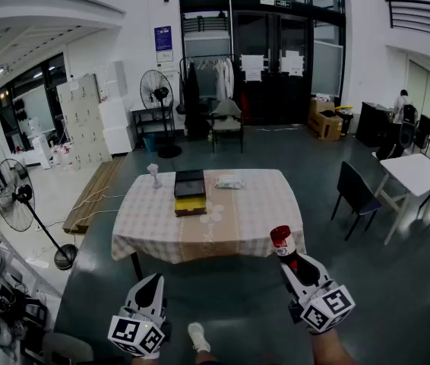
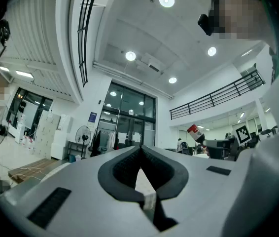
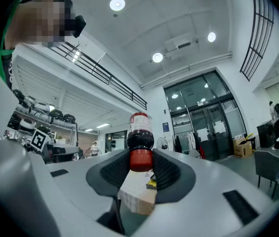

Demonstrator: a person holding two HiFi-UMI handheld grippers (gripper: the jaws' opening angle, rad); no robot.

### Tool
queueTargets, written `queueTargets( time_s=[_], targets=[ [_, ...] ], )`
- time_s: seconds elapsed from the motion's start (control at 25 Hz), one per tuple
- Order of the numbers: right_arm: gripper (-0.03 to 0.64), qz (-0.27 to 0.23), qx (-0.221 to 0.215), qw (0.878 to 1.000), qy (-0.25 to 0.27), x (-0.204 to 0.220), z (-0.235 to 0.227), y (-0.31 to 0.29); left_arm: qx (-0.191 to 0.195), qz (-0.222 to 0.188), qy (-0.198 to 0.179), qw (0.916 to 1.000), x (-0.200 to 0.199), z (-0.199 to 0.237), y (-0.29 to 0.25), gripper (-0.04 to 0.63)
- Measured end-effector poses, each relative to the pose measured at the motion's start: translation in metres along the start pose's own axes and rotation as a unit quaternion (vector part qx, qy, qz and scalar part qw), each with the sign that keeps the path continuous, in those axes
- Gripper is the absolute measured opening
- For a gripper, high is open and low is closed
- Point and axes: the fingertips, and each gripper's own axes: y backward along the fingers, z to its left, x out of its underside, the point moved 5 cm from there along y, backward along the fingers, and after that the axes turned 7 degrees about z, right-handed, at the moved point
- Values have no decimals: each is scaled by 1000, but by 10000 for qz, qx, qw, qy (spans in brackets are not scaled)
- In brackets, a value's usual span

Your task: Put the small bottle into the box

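Small bottle (image 1: pixel 282 243) sits clamped by its cap end in the right gripper (image 1: pixel 288 259) at lower right, ready for the box (image 1: pixel 190 192) on the table (image 1: pixel 260 204) mid-frame, while the left gripper (image 1: pixel 153 281) is closed and empty.

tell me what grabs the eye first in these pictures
The small bottle, red and dark, stands out, clamped in the right tool at the head view's lower right. Ahead, in the middle of the hall, stands a cloth-covered table with a black and yellow box on it. The left tool is shut and empty.
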Motion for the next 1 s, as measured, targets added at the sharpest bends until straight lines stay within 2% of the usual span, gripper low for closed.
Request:
queueTargets(
  time_s=[0.48,0.76,1.0],
  targets=[
    [146,-28,-59,10000,46,-3,-8,5,-26,19,-42,10000,-10,-15,-4,23],
    [146,-137,-167,9997,-82,-3,-9,3,-2,65,-63,10000,-8,-13,-8,23],
    [146,-42,-170,9998,-73,5,-12,-8,-51,107,-38,9999,-6,-8,-14,23]
  ],
)
